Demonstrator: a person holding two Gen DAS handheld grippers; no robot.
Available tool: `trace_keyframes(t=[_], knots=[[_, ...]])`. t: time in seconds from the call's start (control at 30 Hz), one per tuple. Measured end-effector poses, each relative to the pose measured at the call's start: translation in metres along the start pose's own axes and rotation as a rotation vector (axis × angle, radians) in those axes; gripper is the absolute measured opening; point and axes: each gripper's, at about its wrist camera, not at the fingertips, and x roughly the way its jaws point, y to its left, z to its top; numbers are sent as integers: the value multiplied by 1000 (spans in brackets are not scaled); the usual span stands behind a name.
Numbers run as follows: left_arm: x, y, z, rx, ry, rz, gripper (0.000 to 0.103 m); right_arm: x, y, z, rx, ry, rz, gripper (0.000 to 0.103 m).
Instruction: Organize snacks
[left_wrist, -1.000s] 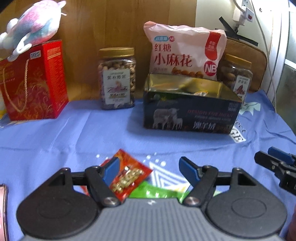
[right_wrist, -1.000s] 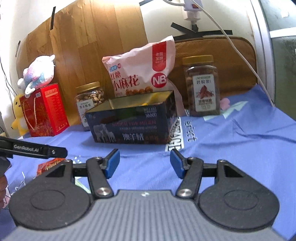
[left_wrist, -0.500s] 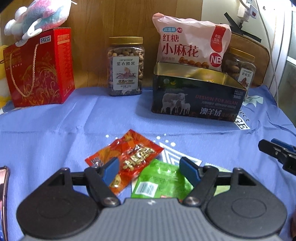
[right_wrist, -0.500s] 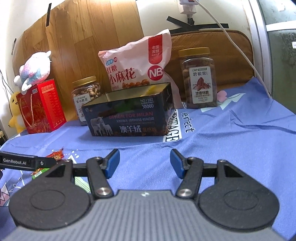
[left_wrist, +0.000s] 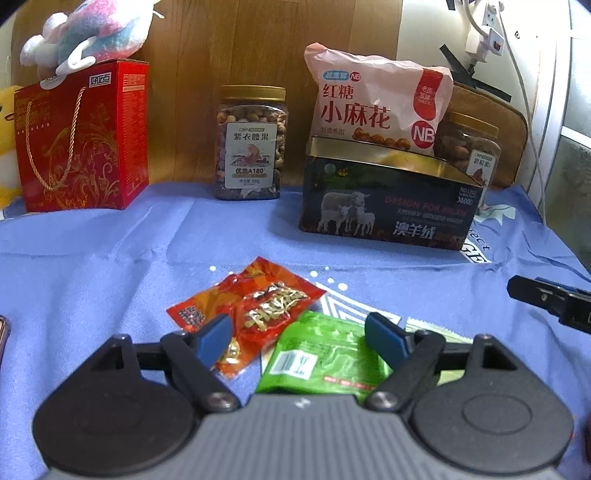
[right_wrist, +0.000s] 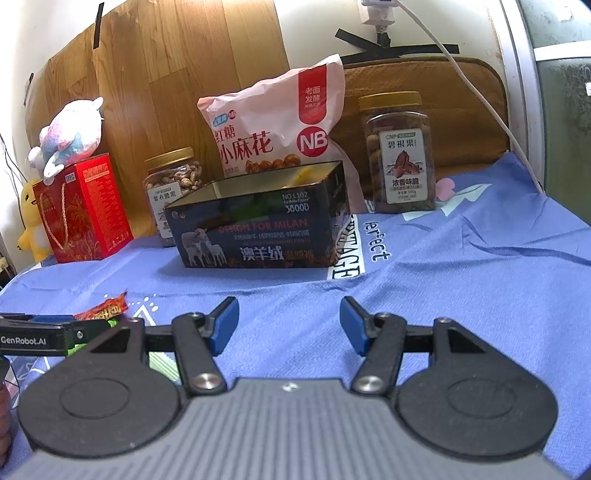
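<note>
Backing off, my left gripper (left_wrist: 298, 336) now hangs spread over the red packet (left_wrist: 246, 309) and green packet (left_wrist: 325, 356) on the table; right gripper (right_wrist: 289, 324) spread, empty. Overlapping packets risk a double grab short of the tin (right_wrist: 258, 225).

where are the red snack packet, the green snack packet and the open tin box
red snack packet (left_wrist: 258, 299): left wrist view, on its clear window.
green snack packet (left_wrist: 325, 354): left wrist view, middle of its face.
open tin box (right_wrist: 258, 236): right wrist view, on its printed front wall.
</note>
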Motion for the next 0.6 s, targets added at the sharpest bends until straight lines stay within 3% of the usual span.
trace_keyframes(t=[0.6], knots=[[-2, 2, -2, -1, -20, -12, 82, 1, 0, 0, -7, -1, 9, 63]])
